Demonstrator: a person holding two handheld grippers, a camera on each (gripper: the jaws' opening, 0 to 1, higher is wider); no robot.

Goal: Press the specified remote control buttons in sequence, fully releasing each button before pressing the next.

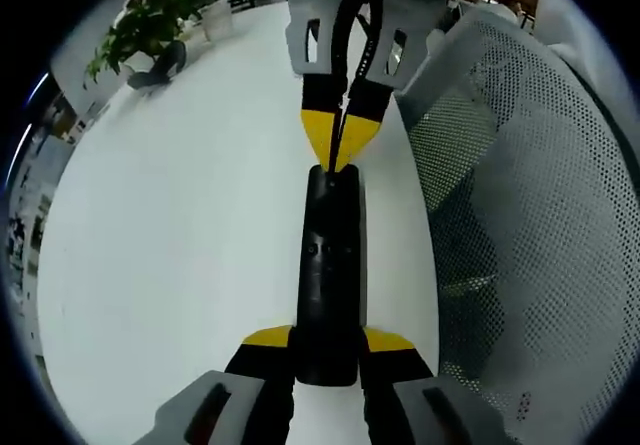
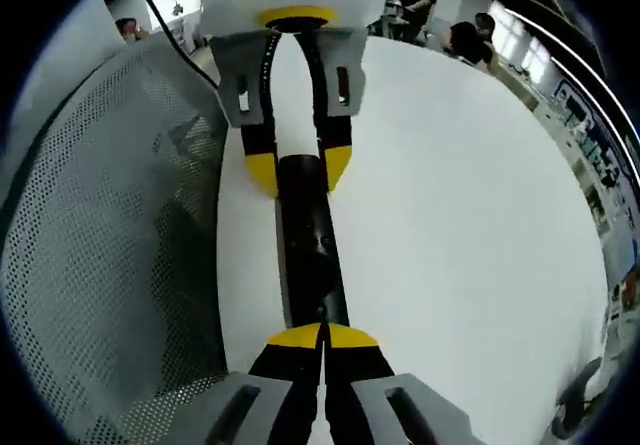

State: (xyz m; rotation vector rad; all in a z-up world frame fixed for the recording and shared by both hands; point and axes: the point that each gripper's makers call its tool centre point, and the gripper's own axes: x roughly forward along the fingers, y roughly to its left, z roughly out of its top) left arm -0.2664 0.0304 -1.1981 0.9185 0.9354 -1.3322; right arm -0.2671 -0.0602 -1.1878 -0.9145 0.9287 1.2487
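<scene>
1. Holding the remote (image 1: 326,285) at its near end, the left gripper (image 1: 326,350) clamps it above the white table (image 1: 180,225).
2. Right gripper (image 2: 322,337), jaws narrowed together, tips on the remote's far end (probably mid-press).
3. Next: lift fully off before another button.

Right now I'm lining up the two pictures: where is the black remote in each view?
Left gripper view: the remote runs up the centre, its near end clamped in the left tool, its far end met by the shut right tool.
Right gripper view: the remote is central, above the right tool.
Shared landmark: the mesh chair back.
</scene>
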